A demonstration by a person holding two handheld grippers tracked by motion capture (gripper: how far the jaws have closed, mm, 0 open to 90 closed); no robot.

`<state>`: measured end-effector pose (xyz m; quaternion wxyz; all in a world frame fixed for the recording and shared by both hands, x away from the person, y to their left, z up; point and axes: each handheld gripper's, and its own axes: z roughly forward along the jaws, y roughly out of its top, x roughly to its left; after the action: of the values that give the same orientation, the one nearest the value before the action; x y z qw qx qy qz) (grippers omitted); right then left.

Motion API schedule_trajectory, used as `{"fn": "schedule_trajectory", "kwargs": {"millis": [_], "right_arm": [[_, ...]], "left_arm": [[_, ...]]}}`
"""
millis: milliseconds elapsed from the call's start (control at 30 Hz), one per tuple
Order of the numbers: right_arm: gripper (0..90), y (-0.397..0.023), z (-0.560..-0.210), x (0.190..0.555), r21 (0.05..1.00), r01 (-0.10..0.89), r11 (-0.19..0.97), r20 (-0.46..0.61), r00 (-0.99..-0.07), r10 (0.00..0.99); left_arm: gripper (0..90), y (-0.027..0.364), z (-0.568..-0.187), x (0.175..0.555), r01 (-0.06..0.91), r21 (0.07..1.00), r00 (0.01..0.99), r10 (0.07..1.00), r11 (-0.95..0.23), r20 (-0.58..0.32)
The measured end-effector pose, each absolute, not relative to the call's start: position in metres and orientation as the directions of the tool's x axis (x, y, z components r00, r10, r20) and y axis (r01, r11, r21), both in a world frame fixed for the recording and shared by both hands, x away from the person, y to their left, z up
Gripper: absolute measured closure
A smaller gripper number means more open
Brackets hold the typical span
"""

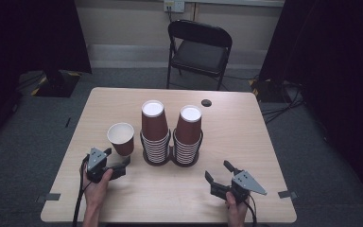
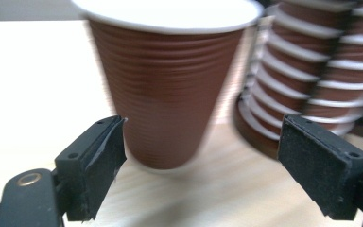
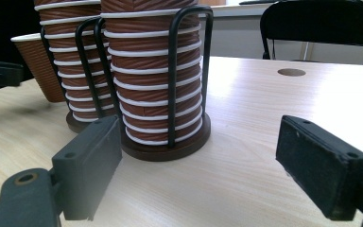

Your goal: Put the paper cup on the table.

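A single brown paper cup (image 1: 121,138) with a white inside stands upright on the table, left of two stacks. My left gripper (image 1: 116,157) sits just in front of it, open. In the left gripper view the cup (image 2: 168,90) rises close ahead between the spread jaws of the left gripper (image 2: 202,146), and neither pad touches it. Two stacks of upside-down brown cups (image 1: 154,132) (image 1: 188,135) stand in a black wire holder (image 3: 172,85). My right gripper (image 1: 217,170) rests near the front right, open and empty, and in its own view the right gripper (image 3: 201,137) faces the nearer stack (image 3: 151,71).
The wooden table (image 1: 246,132) has a round cable hole (image 1: 206,102) near its far edge. A black folding chair (image 1: 199,49) stands behind the table. Tape marks (image 1: 288,194) sit at the front corners.
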<state>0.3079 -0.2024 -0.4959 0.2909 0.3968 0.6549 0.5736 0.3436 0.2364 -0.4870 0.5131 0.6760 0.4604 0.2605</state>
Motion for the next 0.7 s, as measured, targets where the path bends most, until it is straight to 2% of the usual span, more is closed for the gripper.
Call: {"fn": "schedule_trajectory", "kwargs": {"millis": [267, 300, 500, 700], "right_arm": [[14.4, -0.201, -0.496, 0.308, 0.982, 0.188, 0.038, 0.066, -0.518, 0.853], [14.5, -0.201, -0.496, 0.308, 0.981, 0.188, 0.041, 0.063, -0.517, 0.853], [14.7, -0.201, -0.496, 0.308, 0.982, 0.186, 0.039, 0.064, -0.519, 0.853], [15.2, -0.199, -0.496, 0.308, 0.981, 0.188, 0.057, 0.049, -0.515, 0.856]], "left_arm": [[15.5, 0.224, -0.486, 0.317, 0.321, 0.946, 0.492, 0.862, -0.049, -0.123], [15.5, 0.220, -0.487, 0.312, 0.317, 0.948, 0.514, 0.845, -0.025, -0.149], [15.5, 0.205, -0.487, 0.300, 0.299, 0.954, 0.545, 0.822, -0.003, -0.169], [15.5, 0.182, -0.488, 0.292, 0.273, 0.960, 0.571, 0.813, -0.055, -0.115]]}}
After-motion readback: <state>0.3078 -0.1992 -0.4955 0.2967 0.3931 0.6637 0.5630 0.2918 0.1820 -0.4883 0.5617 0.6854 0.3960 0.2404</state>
